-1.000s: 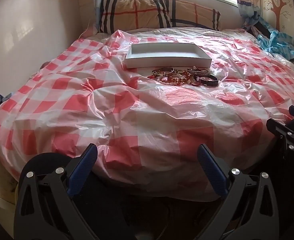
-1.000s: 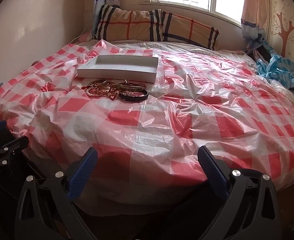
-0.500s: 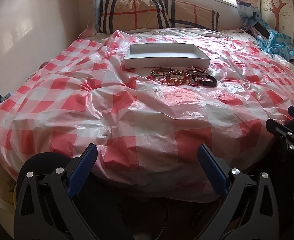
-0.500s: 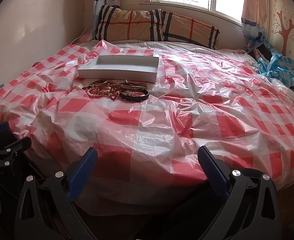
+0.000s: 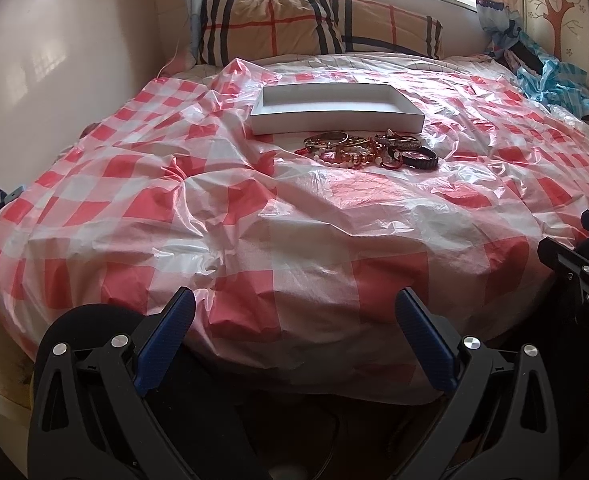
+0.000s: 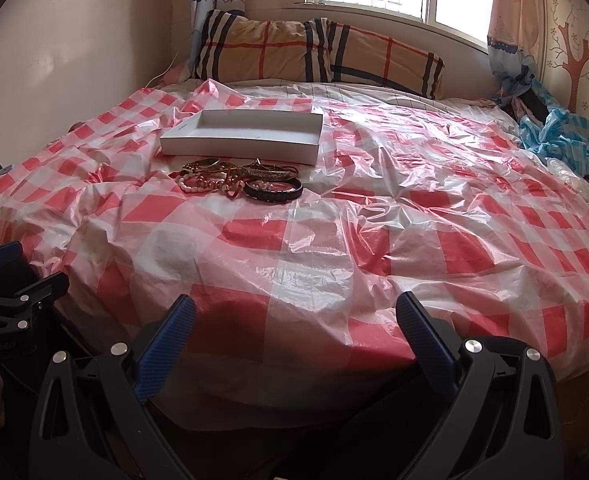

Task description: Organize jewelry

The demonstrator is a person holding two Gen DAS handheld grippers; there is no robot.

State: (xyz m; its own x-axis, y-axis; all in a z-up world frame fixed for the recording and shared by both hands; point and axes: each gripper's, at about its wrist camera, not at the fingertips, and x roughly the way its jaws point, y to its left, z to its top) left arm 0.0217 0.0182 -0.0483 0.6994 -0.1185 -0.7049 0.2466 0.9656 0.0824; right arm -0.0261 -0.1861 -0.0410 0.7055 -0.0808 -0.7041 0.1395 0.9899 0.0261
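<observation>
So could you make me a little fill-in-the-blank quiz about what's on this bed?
1. The white box holds ____ so far.
2. The bracelets lie piled on the checked plastic sheet, on the box's ____ side.
3. The bracelet nearest the right hand-held gripper is coloured ____.
4. Both the right and the left hand-held gripper have jaws that are ____.

Missing words: nothing; near; black; open

Both cameras have edged forward toward the bed's foot edge: white box (image 5: 336, 109) and bracelet pile (image 5: 368, 151) sit slightly lower and larger in the left wrist view than 1 s back. Right wrist view shows the same small drift for box (image 6: 241, 136) and pile (image 6: 240, 180); nothing on the bed itself moved
</observation>
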